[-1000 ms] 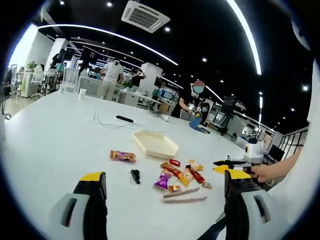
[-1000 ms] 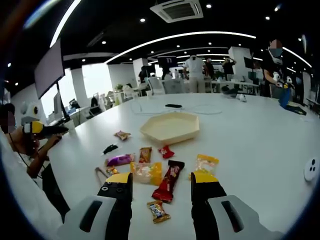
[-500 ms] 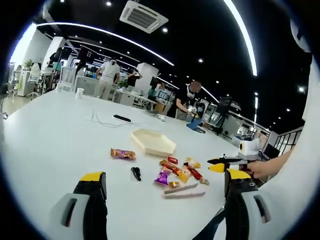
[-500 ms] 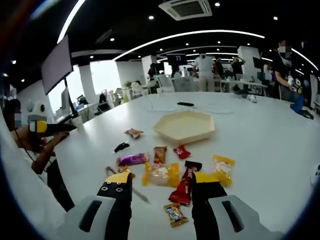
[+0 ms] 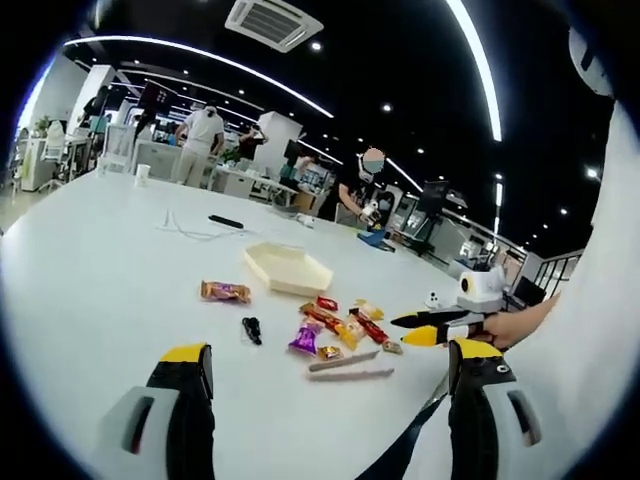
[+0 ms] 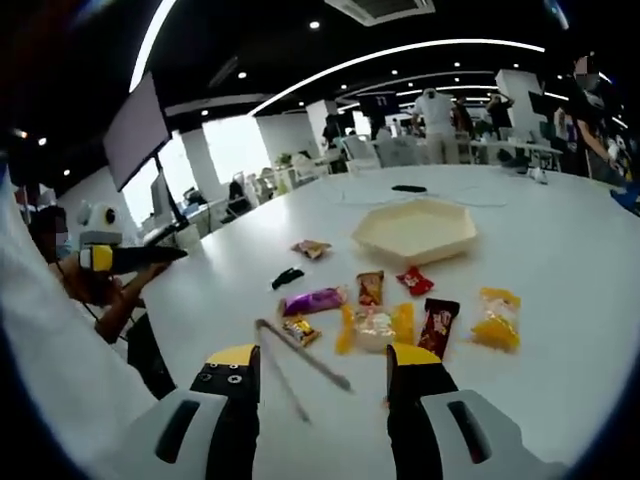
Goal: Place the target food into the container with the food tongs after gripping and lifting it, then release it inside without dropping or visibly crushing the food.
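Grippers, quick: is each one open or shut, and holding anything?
Left gripper: open, holding nothing.
Right gripper: open, holding nothing.

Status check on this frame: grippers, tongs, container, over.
Both grippers open, holding nothing. Food tongs lie flat on the table, ahead of the right gripper. Hexagonal container empty beyond the wrapped snacks. Nothing in the way.

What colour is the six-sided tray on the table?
The shallow hexagonal tray is pale cream, clearest in the right gripper view.
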